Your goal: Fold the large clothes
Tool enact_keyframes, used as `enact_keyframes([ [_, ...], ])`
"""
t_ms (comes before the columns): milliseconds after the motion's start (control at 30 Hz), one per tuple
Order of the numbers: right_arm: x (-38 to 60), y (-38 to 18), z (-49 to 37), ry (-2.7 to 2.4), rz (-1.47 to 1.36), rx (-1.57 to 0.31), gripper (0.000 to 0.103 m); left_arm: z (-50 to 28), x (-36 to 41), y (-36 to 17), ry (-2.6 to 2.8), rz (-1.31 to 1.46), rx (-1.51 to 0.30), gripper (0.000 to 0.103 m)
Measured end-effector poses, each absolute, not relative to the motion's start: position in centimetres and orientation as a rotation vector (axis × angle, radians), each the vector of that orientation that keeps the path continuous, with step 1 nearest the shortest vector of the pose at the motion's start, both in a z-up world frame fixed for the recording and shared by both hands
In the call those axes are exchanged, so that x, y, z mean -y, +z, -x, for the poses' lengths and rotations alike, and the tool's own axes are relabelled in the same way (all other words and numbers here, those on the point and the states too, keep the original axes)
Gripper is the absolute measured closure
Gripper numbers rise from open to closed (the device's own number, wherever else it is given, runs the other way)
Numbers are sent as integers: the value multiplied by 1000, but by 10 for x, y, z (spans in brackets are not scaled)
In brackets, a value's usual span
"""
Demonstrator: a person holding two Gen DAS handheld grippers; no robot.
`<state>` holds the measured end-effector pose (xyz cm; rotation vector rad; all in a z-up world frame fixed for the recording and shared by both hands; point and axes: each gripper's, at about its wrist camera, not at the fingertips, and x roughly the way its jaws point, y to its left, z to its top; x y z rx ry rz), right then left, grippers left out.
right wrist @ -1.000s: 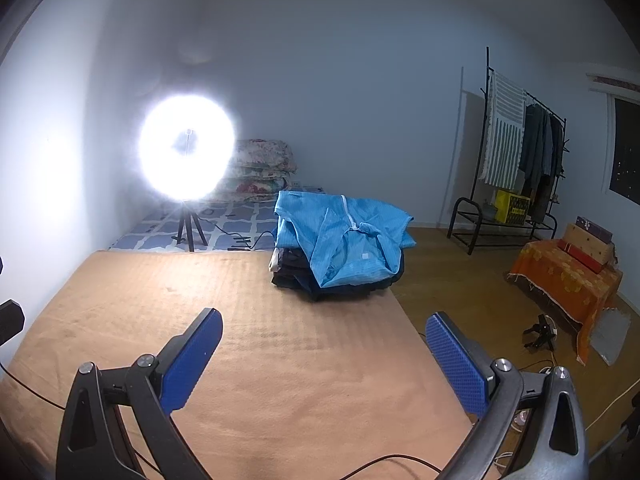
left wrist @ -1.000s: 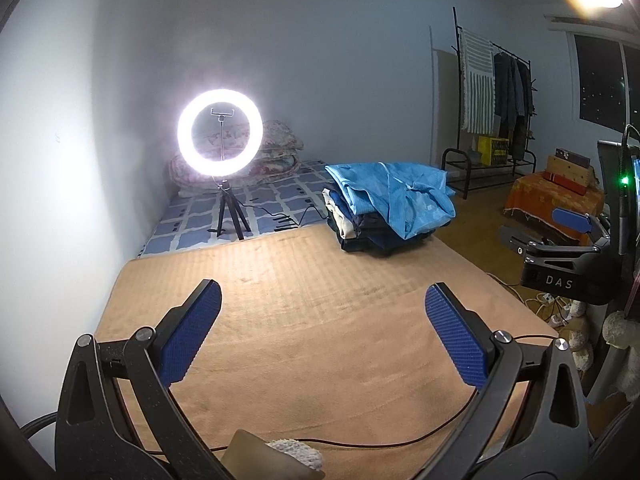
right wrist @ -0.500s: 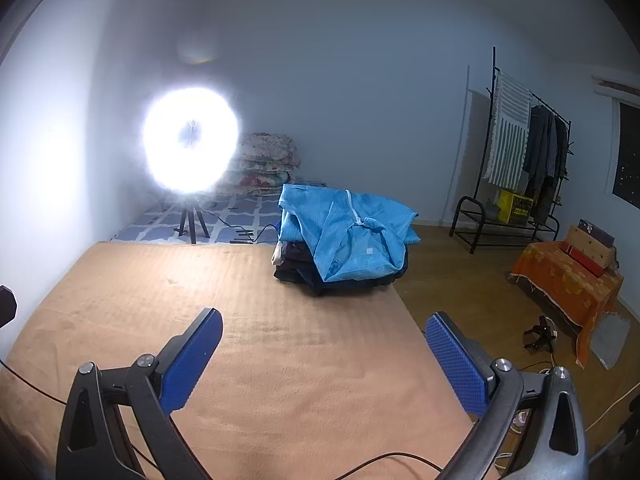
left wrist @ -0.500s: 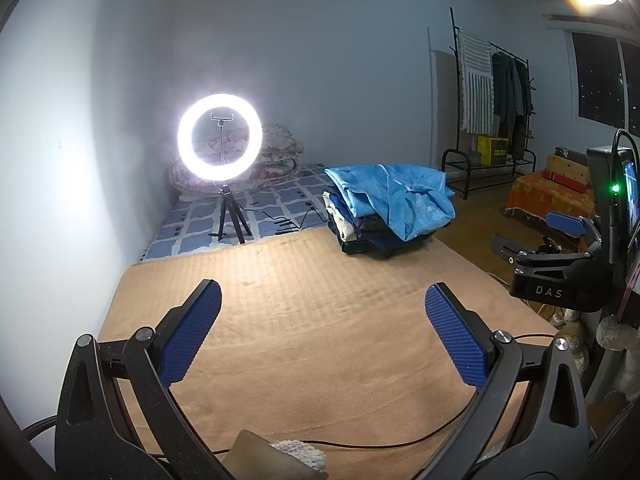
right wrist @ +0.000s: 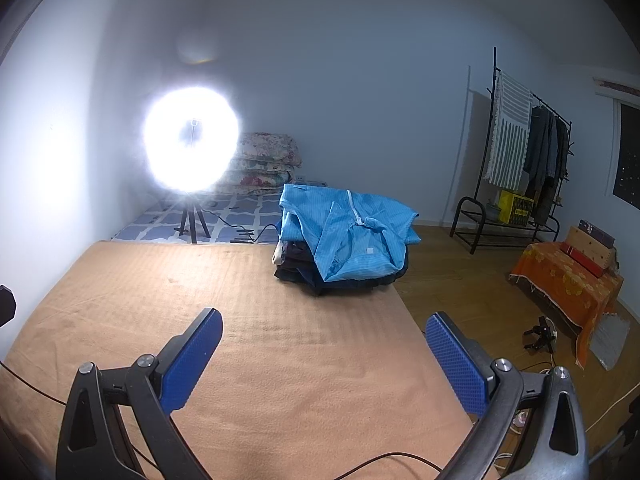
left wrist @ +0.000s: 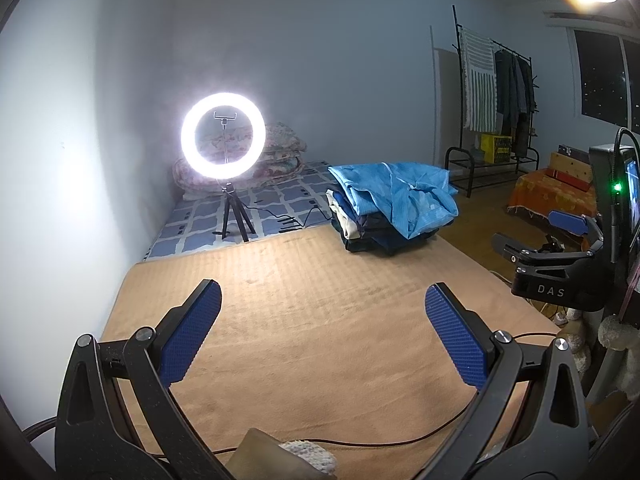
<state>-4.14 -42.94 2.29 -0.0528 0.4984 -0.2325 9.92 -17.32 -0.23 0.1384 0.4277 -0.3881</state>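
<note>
I have both claws up over the tan ribbed blanket-covered surface (left wrist: pixel 320 320), and neither is holding anything. My left claw (left wrist: pixel 322 332) fills the bottom of the left wrist frame with its blue textured pads (left wrist: pixel 192 336) spread wide, bare blanket between them. My right claw (right wrist: pixel 324 356) looks the same in the right wrist frame, its blue pads (right wrist: pixel 456 364) wide apart over the surface's right edge. In the left wrist view I also see the right claw from the side at the far right of the frame, a black body marked DAS.

The stack of folded dark clothes (left wrist: pixel 372 236) sits at the far right corner of the surface, right of centre in the left wrist frame and centre in the right wrist frame, well apart from both claws. Draped loosely on top is a light blue zip-front garment (right wrist: pixel 348 232), rumpled, with one part hanging down the front of the stack.

Behind the surface, at left of centre, a lit white ring light on a black tripod (left wrist: pixel 223 140) stands on a blue and white patterned mat (left wrist: pixel 208 220), with flowered folded quilts (right wrist: pixel 268 160) against the wall behind it. At the right of both frames stands a black metal clothes rack (right wrist: pixel 516 184) hung with garments. A thin dark cable (left wrist: pixel 360 444) lies across the near edge of the surface
</note>
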Motion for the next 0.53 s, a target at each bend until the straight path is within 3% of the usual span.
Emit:
enact_keyframes([
  [533,428,21,42,-228,61,-504,0,-97,169,-4,-376,-139,-411,0],
])
